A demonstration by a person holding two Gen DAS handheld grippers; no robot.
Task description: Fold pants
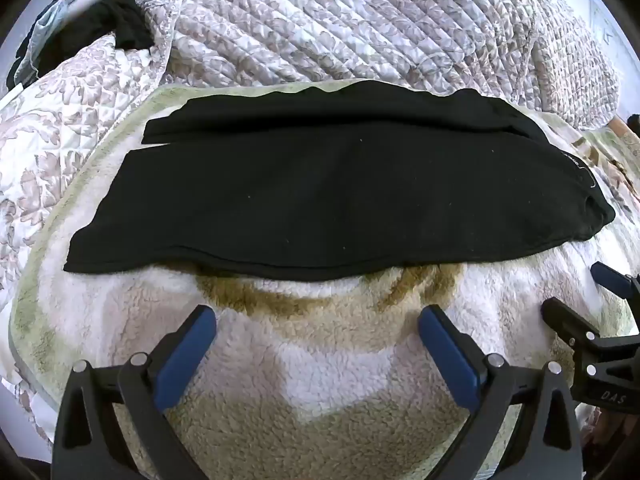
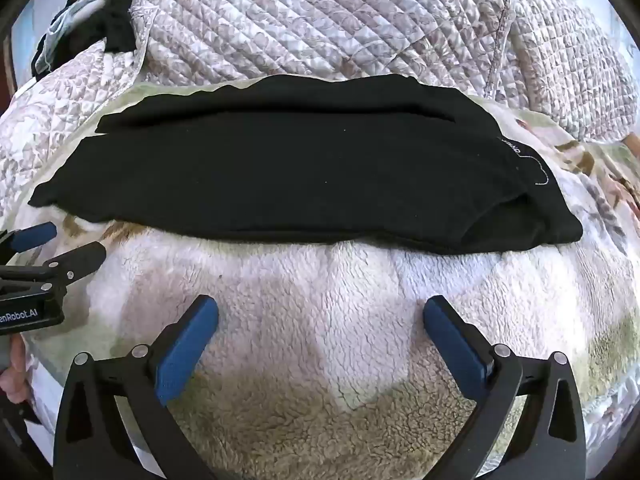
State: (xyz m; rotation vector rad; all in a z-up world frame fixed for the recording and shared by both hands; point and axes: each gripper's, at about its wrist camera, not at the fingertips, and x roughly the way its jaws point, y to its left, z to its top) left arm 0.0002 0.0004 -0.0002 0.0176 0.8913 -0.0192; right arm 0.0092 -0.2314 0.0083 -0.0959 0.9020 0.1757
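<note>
Black pants (image 1: 320, 192) lie flat and lengthwise on a fleecy blanket (image 1: 320, 360), one leg laid over the other, leg ends at the left and waistband at the right. In the right wrist view the pants (image 2: 300, 176) show a small white print near the waistband. My left gripper (image 1: 318, 320) hovers open over the blanket, just short of the pants' near edge, nothing between its blue pads. My right gripper (image 2: 320, 312) is also open and empty, a bit back from the near edge. Each gripper shows at the edge of the other's view: the right gripper (image 1: 588, 292), the left gripper (image 2: 60, 244).
The fleecy blanket (image 2: 320, 360) is white with tan and green patches and covers a bed. A quilted floral bedspread (image 1: 360, 20) bunches up behind the pants. Dark and pale clothes (image 1: 100, 28) are heaped at the far left. A person's fingers (image 2: 14, 376) show at the left edge.
</note>
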